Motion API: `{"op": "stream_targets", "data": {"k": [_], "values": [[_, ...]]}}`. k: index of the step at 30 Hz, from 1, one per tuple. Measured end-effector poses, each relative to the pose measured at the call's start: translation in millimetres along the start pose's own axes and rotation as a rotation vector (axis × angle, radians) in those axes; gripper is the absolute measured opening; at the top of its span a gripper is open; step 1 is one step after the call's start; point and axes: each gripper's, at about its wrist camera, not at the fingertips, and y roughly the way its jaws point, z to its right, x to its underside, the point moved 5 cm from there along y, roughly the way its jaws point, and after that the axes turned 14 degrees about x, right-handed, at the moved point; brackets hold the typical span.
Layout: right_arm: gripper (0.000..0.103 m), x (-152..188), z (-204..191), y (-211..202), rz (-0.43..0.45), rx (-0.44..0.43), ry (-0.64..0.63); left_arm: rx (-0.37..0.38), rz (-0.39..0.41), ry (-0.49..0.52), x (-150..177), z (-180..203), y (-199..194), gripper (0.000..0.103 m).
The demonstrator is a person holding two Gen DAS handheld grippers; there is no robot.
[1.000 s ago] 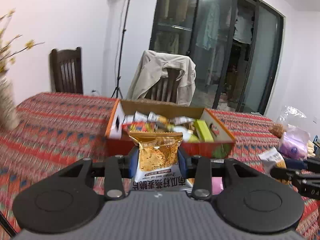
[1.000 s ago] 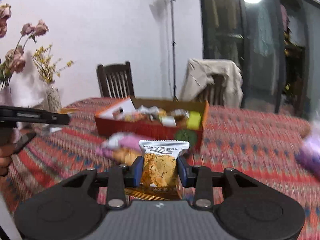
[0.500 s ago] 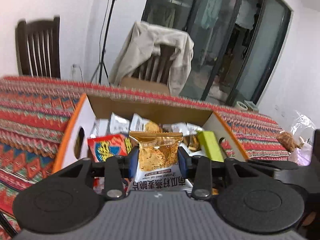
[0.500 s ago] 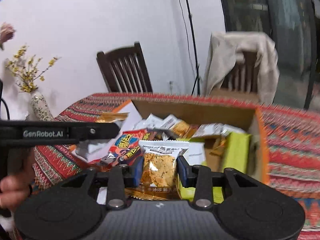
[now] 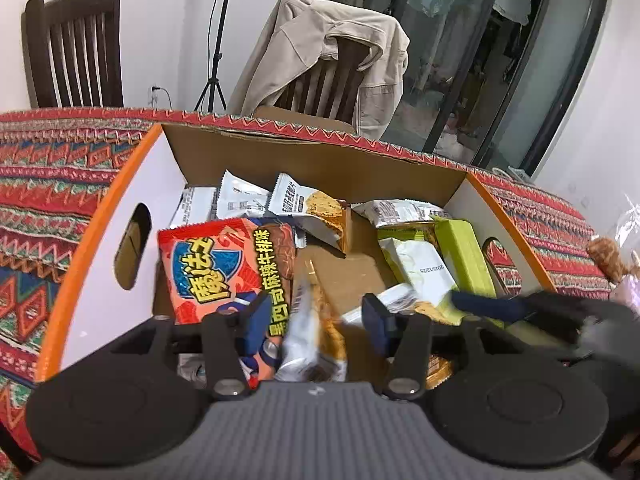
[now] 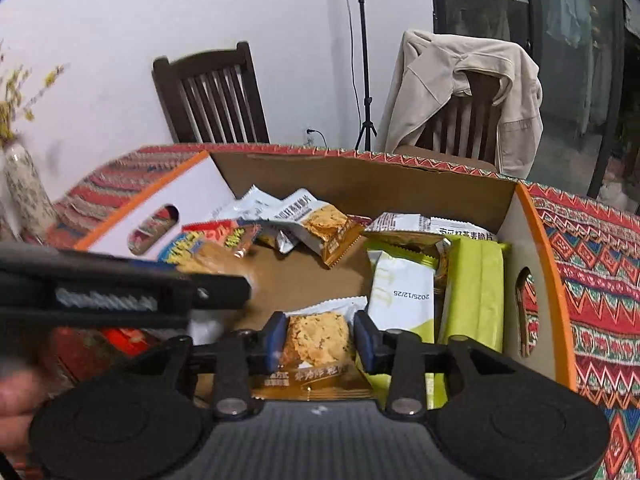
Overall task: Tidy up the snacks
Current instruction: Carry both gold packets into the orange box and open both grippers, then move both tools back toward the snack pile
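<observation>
1. Over the open cardboard box (image 5: 304,160) on the patterned tablecloth (image 5: 52,184), both grippers point down into it, side by side.

2. The left gripper (image 5: 316,314) has just been opening: its blue pads stand well apart, and the crisp packet (image 5: 310,332) between them is blurred and tilted, touching neither pad that I can make out. It looks to be dropping free onto the box floor, beside the red snack bag (image 5: 224,264).

3. The right gripper (image 6: 320,338) has also just been opening, but only a little. Its own crisp packet (image 6: 316,340) sits upright between the pads, white top edge up, with a thin gap showing on the right side. The grip seems let go or nearly so; whether the left pad still touches it I cannot tell.

4. The relation that matters: each packet lies directly below and ahead of its own gripper, long axis running along the fingers, above the bare brown patch in the middle of the box. The green packets (image 6: 472,288) fill the right side and the white and orange packets (image 6: 316,220) the far wall.

5. My judgement: the drop into the box is nearly done. Next, each gripper should pull straight back and up, so the fingers do not drag a packet out again. The two tools are close, so they could knock together on the way.
</observation>
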Motion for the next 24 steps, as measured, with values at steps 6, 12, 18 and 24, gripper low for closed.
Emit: {"op": "stream_targets", "data": {"k": [6, 12, 18, 24], "values": [[0.060, -17, 23, -52, 0.097, 0.040, 0.012, -0.019, 0.059, 0.059, -12, 12, -42, 0.065], [0.063, -33, 49, -136, 0.241, 0.080, 0.022, -0.044, 0.175, 0.165, -5, 40, -124, 0.077], [0.080, -5, 59, -222, 0.371, 0.126, -0.024, -0.070, 0.294, 0.257, 42, 70, -209, 0.086], [0.096, 58, 59, -284, 0.427, 0.175, -0.087, -0.119, 0.344, 0.297, 106, 89, -261, 0.086]]}}
